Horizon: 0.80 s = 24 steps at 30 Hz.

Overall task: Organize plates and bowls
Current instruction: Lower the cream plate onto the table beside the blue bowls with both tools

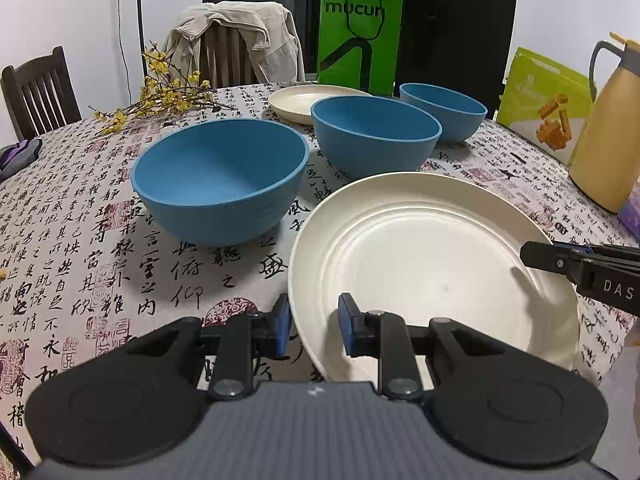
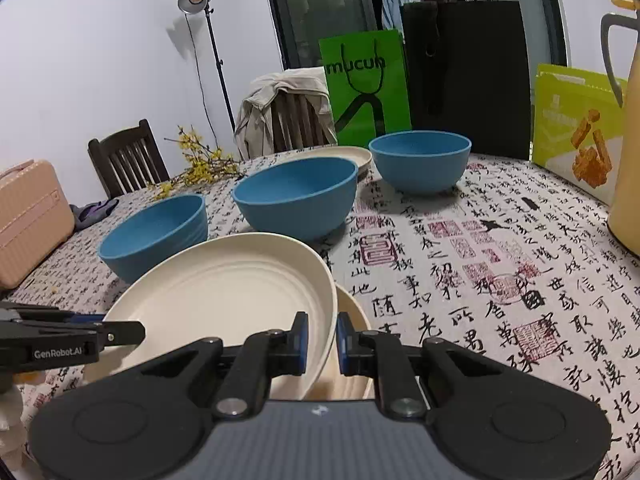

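Observation:
A cream plate (image 1: 432, 264) lies tilted near the table's front; in the right wrist view it (image 2: 224, 300) rests over a second cream plate (image 2: 352, 344). My left gripper (image 1: 314, 326) straddles its left rim, with a clear gap between pads and rim. My right gripper (image 2: 322, 338) straddles its right rim with a narrow gap; grip unclear. Three blue bowls stand behind: near (image 1: 220, 180), middle (image 1: 376, 132), far (image 1: 444, 110). A third cream plate (image 1: 296, 100) lies at the back.
Yellow flower sprigs (image 1: 160, 92) lie at the back left. A green bag (image 1: 358, 32), a black bag (image 1: 456, 36), a green box (image 1: 544, 104) and a yellow thermos jug (image 1: 608, 128) stand along the back and right. A pink case (image 2: 32, 220) sits left.

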Motion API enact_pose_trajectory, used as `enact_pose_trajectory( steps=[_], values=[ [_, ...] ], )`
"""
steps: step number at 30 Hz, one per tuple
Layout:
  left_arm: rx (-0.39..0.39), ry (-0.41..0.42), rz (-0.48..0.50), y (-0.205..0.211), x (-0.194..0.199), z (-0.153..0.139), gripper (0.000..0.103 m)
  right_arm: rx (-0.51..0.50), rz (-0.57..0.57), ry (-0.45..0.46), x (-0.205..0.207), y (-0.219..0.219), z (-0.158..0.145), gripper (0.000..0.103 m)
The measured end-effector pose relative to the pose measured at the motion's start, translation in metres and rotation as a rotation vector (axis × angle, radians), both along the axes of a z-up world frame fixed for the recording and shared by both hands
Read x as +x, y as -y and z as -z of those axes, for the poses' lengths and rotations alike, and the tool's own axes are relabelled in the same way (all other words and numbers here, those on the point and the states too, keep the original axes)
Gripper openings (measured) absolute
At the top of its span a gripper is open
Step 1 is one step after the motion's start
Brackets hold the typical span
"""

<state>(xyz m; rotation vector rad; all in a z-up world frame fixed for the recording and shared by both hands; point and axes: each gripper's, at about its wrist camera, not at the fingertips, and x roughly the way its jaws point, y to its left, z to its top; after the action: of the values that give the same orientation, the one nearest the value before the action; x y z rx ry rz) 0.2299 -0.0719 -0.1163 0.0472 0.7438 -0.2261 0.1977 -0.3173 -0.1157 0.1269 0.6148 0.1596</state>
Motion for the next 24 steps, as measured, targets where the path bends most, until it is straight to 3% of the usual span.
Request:
enact_pose_trajectory(
  steps=[17, 24],
  values=[
    [0.124, 0.067, 0.033, 0.018, -0.006, 0.005, 0.025, -0.079, -0.021, -0.002, 0.0, -0.002, 0.011, 0.014],
    [0.19, 0.087, 0.059, 0.029, -0.007, 0.009, 0.027, -0.157, -0.022, 0.01, -0.005, -0.006, 0.012, 0.014]
  ],
)
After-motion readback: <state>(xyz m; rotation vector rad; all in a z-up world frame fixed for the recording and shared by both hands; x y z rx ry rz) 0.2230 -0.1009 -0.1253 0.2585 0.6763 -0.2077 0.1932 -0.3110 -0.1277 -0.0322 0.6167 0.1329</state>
